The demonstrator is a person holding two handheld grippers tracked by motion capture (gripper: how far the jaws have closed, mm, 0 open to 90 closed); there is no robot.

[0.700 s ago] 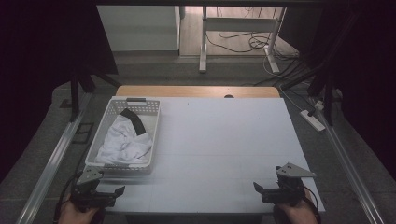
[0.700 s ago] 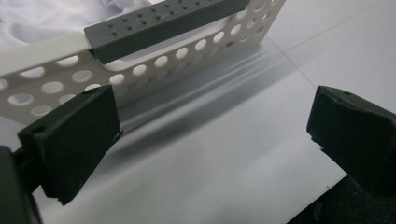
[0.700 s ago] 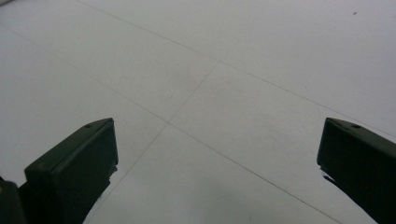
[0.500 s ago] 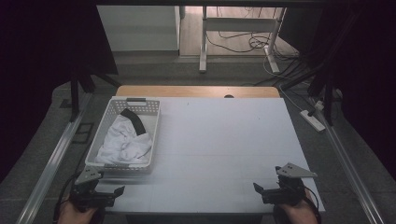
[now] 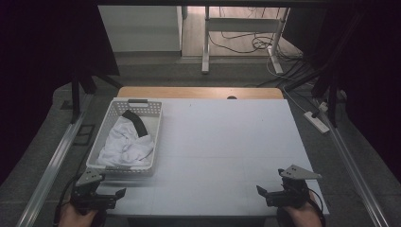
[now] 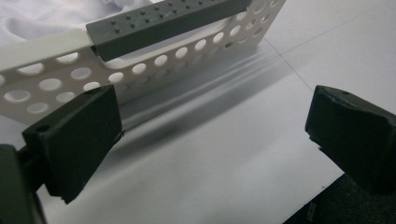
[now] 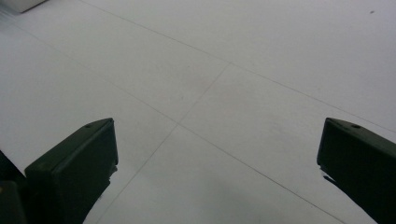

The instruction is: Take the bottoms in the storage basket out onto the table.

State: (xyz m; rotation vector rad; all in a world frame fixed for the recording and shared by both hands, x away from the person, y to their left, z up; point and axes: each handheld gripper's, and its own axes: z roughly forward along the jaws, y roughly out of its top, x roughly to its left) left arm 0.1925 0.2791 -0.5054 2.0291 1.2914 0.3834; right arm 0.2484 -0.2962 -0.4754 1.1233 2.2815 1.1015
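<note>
The left tool [image 5: 97, 197] sits at the near left corner of the desk [image 5: 227, 142], held in a hand [image 5: 75, 215] that enters from the near edge. Its jaws stand wide apart with nothing between them (the left gripper view shows bare desk surface in the gap). The near end wall of the basket [image 5: 111, 166] lies just beyond the jaws, apart from them; in the left gripper view the perforated white wall and its grey handle strip [image 6: 163, 21] run across the far side of the gap.

The right tool [image 5: 279, 195] sits at the near right corner of the desk, held in the other hand [image 5: 302, 215]. Its jaws are also wide apart and hold nothing; the right gripper view shows plain white desk surface with thin seam lines between them.

The basket stands on the left part of the desk, its long side running from near to far. It holds 1 bundle of crumpled white cloth [image 5: 125, 144], which fills the near and middle part of the basket. A black strip [image 5: 135, 122] lies on the far part of the cloth, slanted. The 2 tools are well apart from each other, with open desk surface between them.
</note>
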